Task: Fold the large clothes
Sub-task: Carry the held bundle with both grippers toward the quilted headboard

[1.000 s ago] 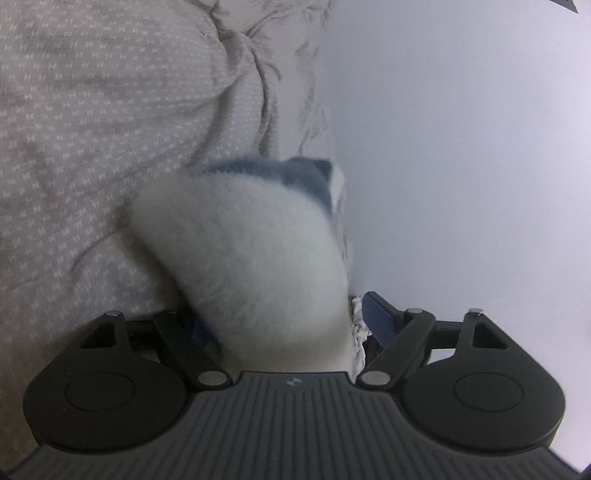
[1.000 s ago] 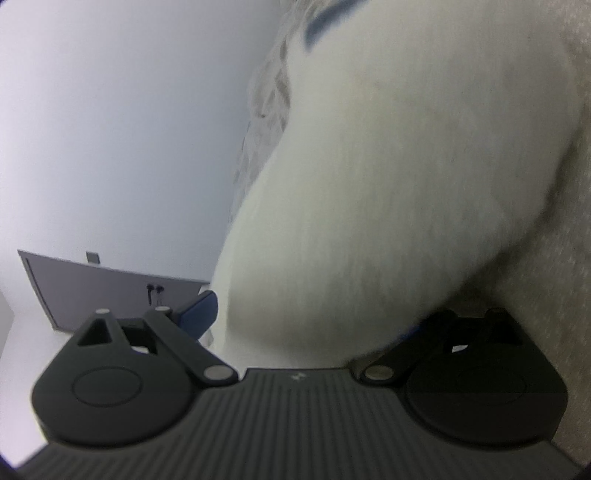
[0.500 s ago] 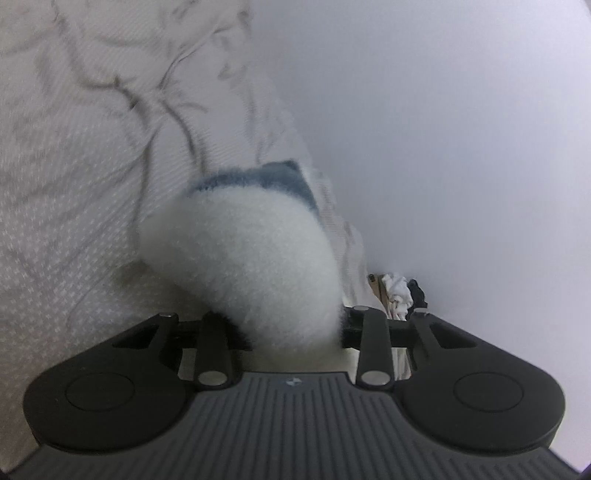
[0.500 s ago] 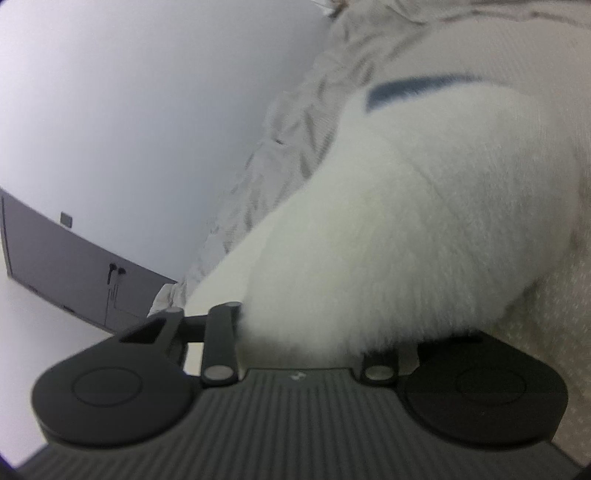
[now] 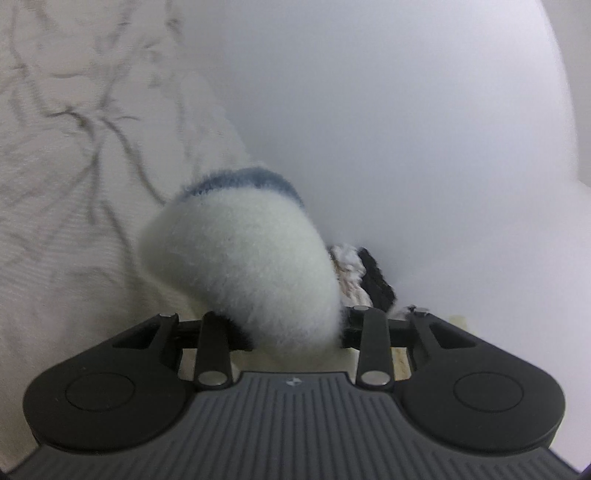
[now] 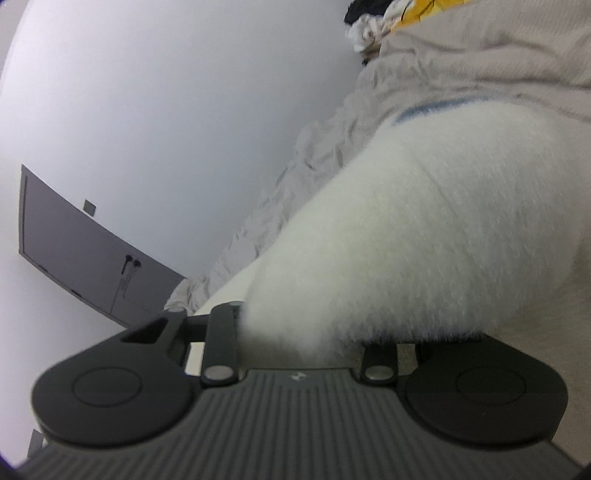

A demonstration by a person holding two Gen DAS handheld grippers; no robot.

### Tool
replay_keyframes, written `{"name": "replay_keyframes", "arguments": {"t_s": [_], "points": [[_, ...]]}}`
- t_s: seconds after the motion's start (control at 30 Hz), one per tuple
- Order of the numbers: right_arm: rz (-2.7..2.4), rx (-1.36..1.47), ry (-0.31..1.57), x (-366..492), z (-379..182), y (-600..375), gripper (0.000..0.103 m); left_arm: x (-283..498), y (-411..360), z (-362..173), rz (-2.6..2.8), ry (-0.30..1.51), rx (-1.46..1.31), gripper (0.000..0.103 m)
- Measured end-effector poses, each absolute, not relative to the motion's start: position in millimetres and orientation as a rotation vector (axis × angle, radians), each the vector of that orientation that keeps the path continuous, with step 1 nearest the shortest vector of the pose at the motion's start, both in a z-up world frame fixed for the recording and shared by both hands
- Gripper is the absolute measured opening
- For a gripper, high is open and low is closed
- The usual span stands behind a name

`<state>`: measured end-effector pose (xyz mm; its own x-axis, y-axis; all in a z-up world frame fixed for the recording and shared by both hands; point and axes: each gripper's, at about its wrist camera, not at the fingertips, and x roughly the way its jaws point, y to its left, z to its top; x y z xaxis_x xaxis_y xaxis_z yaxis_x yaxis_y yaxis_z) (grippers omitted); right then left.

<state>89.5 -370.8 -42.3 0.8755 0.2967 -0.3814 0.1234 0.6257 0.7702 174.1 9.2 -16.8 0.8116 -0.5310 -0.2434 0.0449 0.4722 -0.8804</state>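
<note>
Because the fluffy white fleece garment with a blue stripe (image 5: pixel 243 266) is thick, soft and limp, it looks light for its bulk and will sag and bunch wherever it is not supported, so a hold right at an edge or corner, with a good pinch of pile between the pads, seems the safest place to take it. The long nap may also let a shallow pinch creep out, which argues for a deep bite. The left gripper (image 5: pixel 291 328) has its 2 jaws drawn in on a rounded fold of that fleece, which bulges forward from between them and hides the pads; the jaws have just been closing, and the fabric sits squeezed between them. The right gripper (image 6: pixel 299 343) does the same on another part of the garment (image 6: pixel 424 236), with the fleece spilling up and to the right from its jaws. In both wrist views the garment hangs just above the wrinkled pale grey bedsheet (image 5: pixel 74 177), which lies to the left in the left view and far right in the right view, beside a plain white wall (image 5: pixel 406 129). Both grippers point slightly downward and are tilted, the right one more so, judging by the slanted grey panel (image 6: pixel 85 251) on the wall. A small heap of other clothes (image 6: pixel 373 22) lies far off on the bed.
</note>
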Motion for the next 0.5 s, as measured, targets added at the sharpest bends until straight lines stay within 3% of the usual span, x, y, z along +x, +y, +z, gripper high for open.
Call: {"name": "replay_keyframes", "arguments": {"t_s": [0.27, 0.5], "points": [[0.062, 0.902, 0.424, 41.4, 10.2, -428.7, 0.04, 184.3, -68.9, 43.4, -0.538, 0.54, -0.931, 0.039], [-0.051, 0.879, 0.324, 8.9, 55.2, -522.9, 0.04, 218.9, -194.8, 78.8, -0.704, 0.603, -0.896, 0.039]]}}
